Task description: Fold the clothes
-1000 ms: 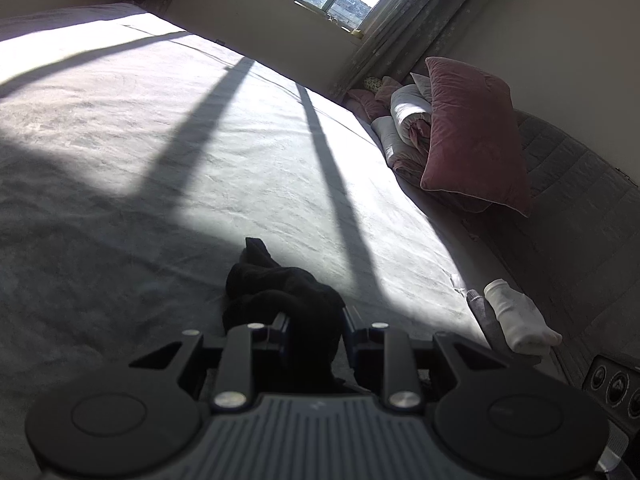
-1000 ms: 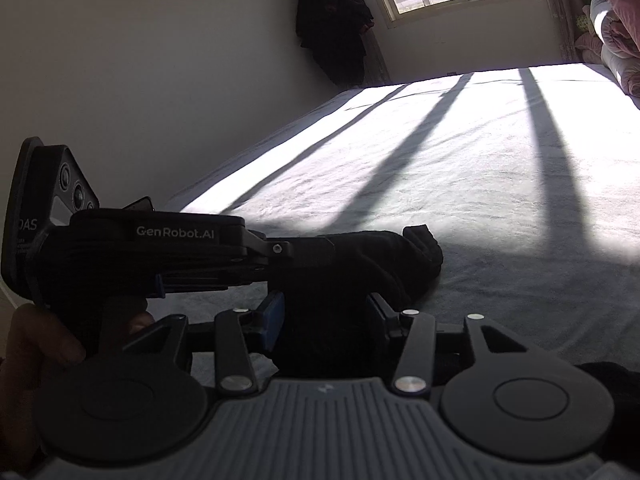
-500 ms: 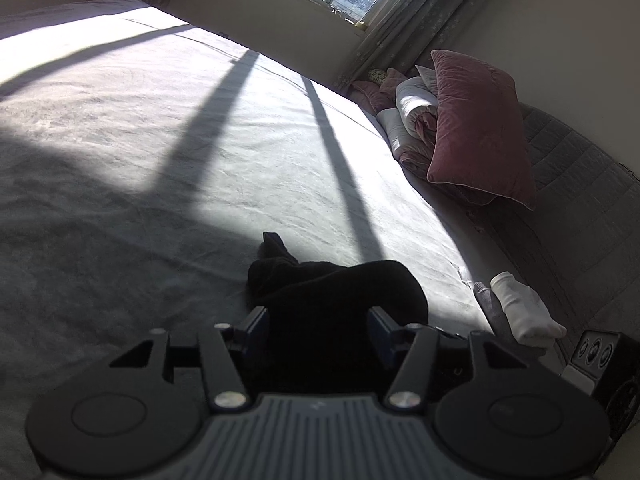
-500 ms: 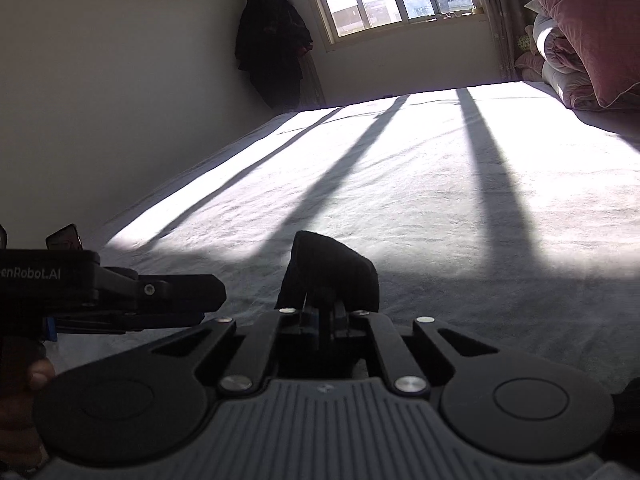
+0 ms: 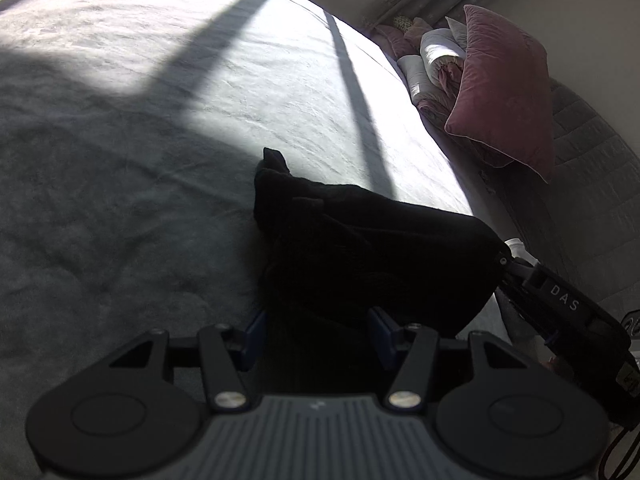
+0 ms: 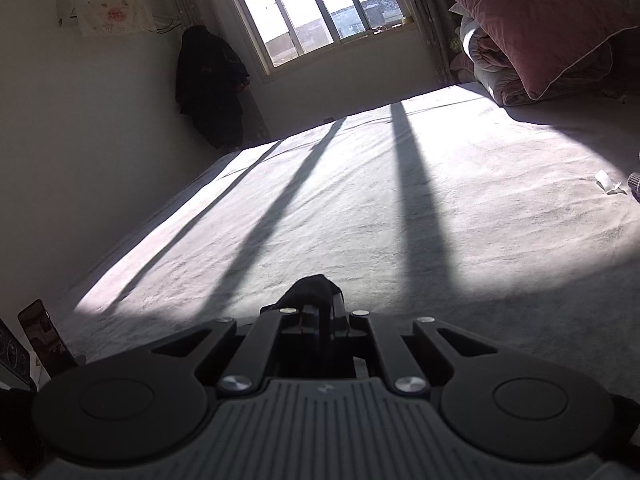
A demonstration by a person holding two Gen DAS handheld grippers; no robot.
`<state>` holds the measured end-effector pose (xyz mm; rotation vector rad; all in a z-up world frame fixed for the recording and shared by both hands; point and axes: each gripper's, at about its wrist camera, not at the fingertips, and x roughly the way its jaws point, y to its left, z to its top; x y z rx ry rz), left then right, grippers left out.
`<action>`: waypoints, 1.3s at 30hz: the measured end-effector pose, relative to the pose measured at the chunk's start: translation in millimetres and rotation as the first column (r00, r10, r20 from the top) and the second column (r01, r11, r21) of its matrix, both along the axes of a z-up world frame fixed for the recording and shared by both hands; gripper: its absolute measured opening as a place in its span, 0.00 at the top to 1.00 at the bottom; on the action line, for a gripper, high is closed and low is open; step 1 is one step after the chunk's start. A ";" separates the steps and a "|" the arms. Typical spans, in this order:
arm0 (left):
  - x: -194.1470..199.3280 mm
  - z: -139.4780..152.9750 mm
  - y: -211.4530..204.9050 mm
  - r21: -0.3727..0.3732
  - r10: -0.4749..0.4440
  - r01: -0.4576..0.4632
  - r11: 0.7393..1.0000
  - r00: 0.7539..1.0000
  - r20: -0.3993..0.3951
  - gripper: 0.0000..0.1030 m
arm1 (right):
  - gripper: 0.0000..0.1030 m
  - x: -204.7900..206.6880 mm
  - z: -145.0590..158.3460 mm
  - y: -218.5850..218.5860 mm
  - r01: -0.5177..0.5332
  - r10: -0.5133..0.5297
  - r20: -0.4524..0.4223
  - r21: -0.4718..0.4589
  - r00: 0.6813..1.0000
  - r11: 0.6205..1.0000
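The black garment [image 5: 360,248] looks soft and limp; right gripper [image 6: 320,316] pinches its edge, left gripper [image 5: 316,320] stands released around it on the bed [image 5: 120,200].

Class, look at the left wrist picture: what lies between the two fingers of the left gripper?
In the left wrist view, the black garment lies between the fingers of the left gripper, spreading forward over the grey bed. The right gripper pinches its far right corner.

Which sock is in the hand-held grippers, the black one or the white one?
The black sock. The right hand-held gripper pinches its end, and it lies between the left one's fingers. The white sock lies apart, near the bed's edge.
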<state>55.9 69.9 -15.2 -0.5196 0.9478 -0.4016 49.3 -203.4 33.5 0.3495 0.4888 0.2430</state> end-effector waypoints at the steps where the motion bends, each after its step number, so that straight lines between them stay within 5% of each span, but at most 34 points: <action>1: 0.4 -1.5 -3.0 0.003 -0.002 0.002 1.000 1.000 -0.007 0.47 | 0.95 -0.5 0.9 -0.6 -0.002 0.002 0.002 0.001 1.000 1.000; 5: 1.0 -4.4 -13.5 0.044 -0.009 0.010 0.999 1.000 -0.030 0.55 | 0.95 -0.4 2.5 -1.4 -0.006 0.006 0.007 0.002 1.000 1.000; 9: -2.9 2.3 -17.0 0.093 -0.019 0.019 0.996 1.000 0.004 0.94 | 0.95 0.7 2.0 -3.6 0.007 -0.007 0.003 0.004 1.000 1.000; 15: -12.9 19.5 -1.9 0.207 0.065 -0.088 0.974 0.991 0.118 0.97 | 0.95 -0.4 4.5 -10.7 0.027 -0.027 0.014 0.010 1.000 1.000; 22: -10.4 34.8 30.4 0.235 0.199 -0.240 0.942 0.963 0.182 0.97 | 0.95 -0.9 5.7 -10.1 0.011 -0.012 0.023 0.017 1.000 1.000; 33: -7.8 40.7 41.9 0.366 0.267 -0.365 0.856 0.918 0.293 0.97 | 0.94 -5.6 -12.7 25.7 -0.185 0.182 -0.046 -0.063 0.982 0.981; 39: -8.6 43.3 52.2 0.383 0.311 -0.433 0.816 0.888 0.340 0.97 | 0.54 -17.9 -12.6 14.9 -0.227 0.219 -0.077 -0.114 0.973 0.967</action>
